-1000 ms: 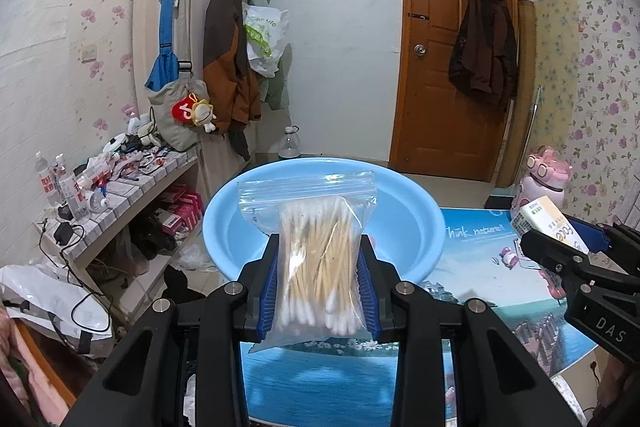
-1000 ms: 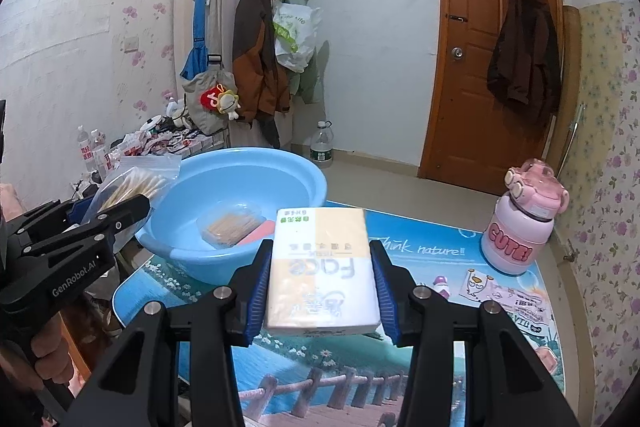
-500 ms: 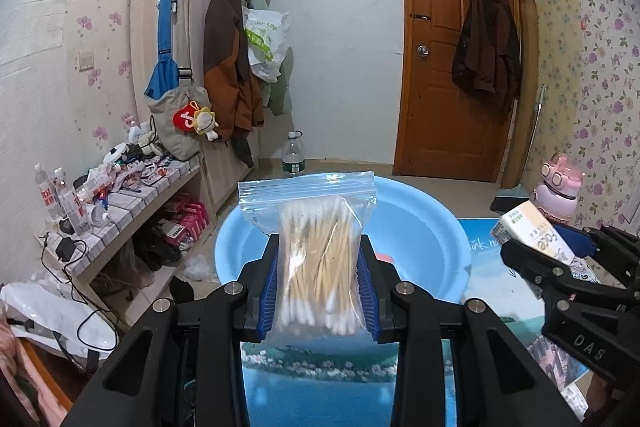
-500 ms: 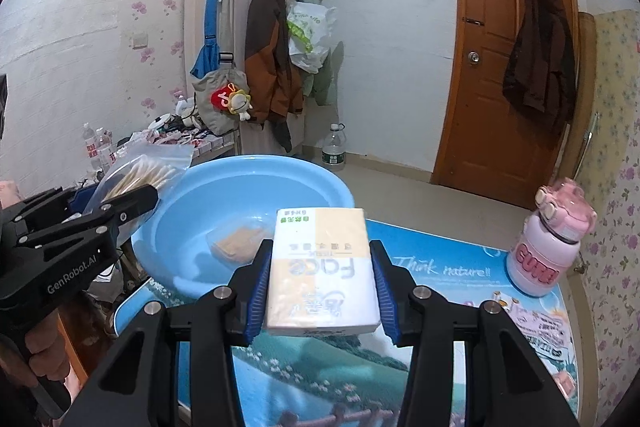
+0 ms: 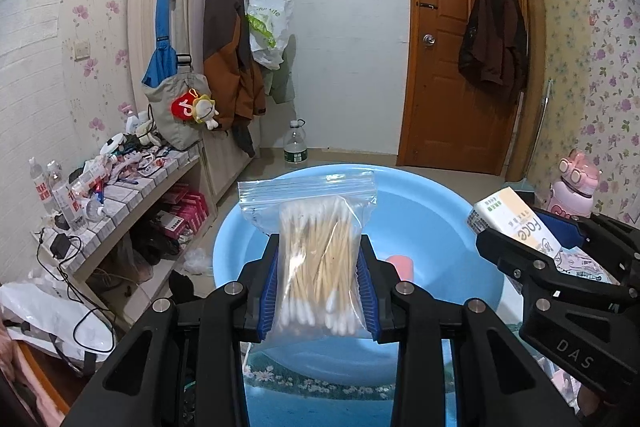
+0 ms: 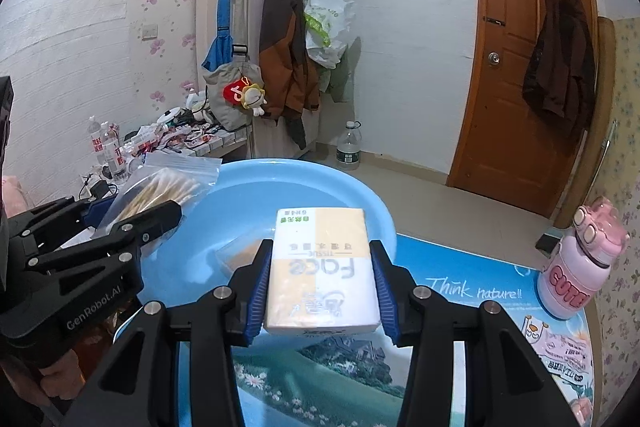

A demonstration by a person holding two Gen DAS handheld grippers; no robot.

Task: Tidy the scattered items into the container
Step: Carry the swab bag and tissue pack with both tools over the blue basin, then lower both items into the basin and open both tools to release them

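My left gripper (image 5: 318, 259) is shut on a clear zip bag of cotton swabs (image 5: 316, 259), held over the near rim of the light blue basin (image 5: 432, 211). My right gripper (image 6: 322, 275) is shut on a white and yellow tissue pack (image 6: 322, 267) above the basin's (image 6: 280, 187) right edge. Each gripper shows in the other view: the right gripper (image 5: 532, 231) with the tissue pack (image 5: 516, 223) at the right, the left gripper (image 6: 120, 215) with the swab bag (image 6: 164, 187) at the left. Inside the basin lie a pink item (image 5: 400, 265) and a clear packet (image 6: 244, 251).
The basin stands on a table with a blue scenic mat (image 6: 460, 287). A pink bottle (image 6: 576, 267) stands at the mat's far right. A cluttered tiled shelf (image 5: 120, 179) runs along the left wall. A water bottle (image 5: 296, 147) stands on the floor by the wardrobe.
Both grippers have moved forward toward the basin with their loads. The basin now looms larger and sits lower in both views. Neither grip has changed.
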